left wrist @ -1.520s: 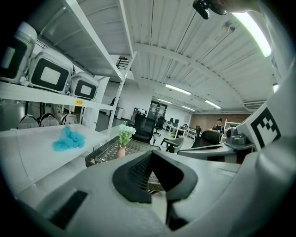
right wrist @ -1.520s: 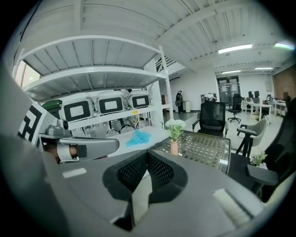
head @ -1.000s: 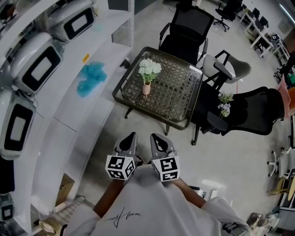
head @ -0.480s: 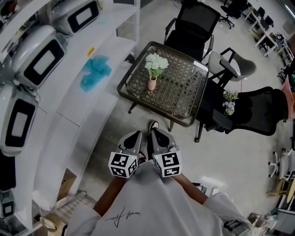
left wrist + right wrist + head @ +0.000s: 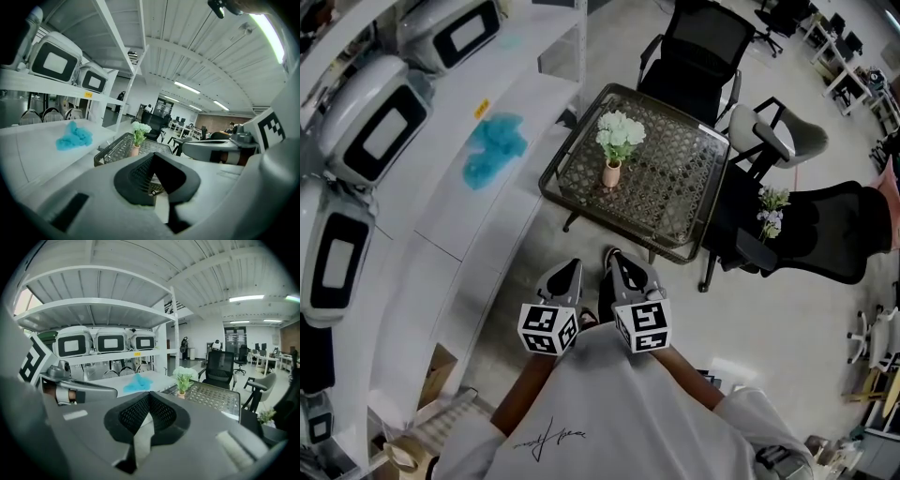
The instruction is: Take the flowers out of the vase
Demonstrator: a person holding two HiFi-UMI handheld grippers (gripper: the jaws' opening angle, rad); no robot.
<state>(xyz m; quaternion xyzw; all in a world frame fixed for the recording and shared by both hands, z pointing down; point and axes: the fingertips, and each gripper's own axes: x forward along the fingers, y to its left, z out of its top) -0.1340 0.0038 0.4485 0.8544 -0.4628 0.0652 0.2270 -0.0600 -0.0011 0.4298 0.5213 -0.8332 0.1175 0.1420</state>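
only overhead, white shirt behind right claw

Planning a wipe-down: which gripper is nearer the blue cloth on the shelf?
Left. In the head view the left gripper is down-right of the blue cloth; the right gripper is beyond it, farther right.

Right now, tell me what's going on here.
A person holds a claw in each hand, close to the body. The left claw and the right claw are both shut and empty. The white flowers stand in the small pink vase on the mesh table, well ahead of both claws and not yet touched.
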